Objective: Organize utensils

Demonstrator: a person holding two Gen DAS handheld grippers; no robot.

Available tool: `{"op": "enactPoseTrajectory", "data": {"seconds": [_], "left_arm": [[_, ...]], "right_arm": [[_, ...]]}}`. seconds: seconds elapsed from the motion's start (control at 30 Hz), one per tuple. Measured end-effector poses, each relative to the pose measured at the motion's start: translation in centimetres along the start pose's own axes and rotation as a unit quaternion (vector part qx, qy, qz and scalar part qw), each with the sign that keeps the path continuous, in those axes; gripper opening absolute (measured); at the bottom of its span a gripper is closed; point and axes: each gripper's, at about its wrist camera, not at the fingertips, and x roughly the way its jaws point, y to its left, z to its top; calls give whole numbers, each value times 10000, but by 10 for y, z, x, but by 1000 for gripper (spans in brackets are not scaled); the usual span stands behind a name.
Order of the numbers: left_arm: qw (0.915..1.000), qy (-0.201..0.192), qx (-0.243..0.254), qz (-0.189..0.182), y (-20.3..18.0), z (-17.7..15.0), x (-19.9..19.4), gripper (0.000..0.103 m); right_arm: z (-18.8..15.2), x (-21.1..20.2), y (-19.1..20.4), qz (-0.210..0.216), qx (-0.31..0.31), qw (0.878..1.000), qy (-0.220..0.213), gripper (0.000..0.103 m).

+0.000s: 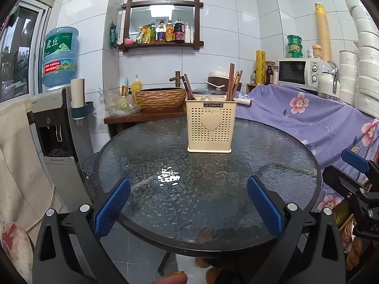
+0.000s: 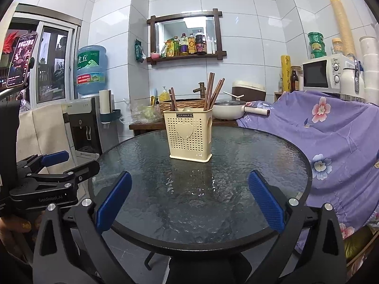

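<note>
A cream perforated utensil holder (image 1: pixel 211 125) (image 2: pixel 191 136) with a heart on its front stands upright on the round glass table (image 1: pixel 165 201) (image 2: pixel 236 213), toward its far side. Several brown chopsticks (image 1: pixel 231 81) (image 2: pixel 210 91) stick up from it, and a rounded pale utensil top shows at its rim. My left gripper (image 1: pixel 188 204) is open over the table's near edge, nothing between its blue pads. My right gripper (image 2: pixel 189 201) is also open and empty, level with the left one, which shows at the left of the right wrist view (image 2: pixel 54 168).
A water dispenser (image 1: pixel 56 127) with a blue bottle stands left of the table. Purple floral cloth (image 1: pixel 319 123) (image 2: pixel 331 142) covers furniture on the right, with a microwave (image 2: pixel 324 74) behind. A wooden counter with a woven basin (image 1: pixel 161 98) and a white pot (image 2: pixel 228 112) lies beyond the table.
</note>
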Motion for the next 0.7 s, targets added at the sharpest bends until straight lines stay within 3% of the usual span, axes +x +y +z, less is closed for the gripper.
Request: {"op": "enactPoseTrajectory", "data": {"seconds": [0.7], "left_arm": [[9999,-2,109,-7,-6,-2,-3,97]], "right_arm": [[-4,0,3,14,-30,10000,54,97]]}}
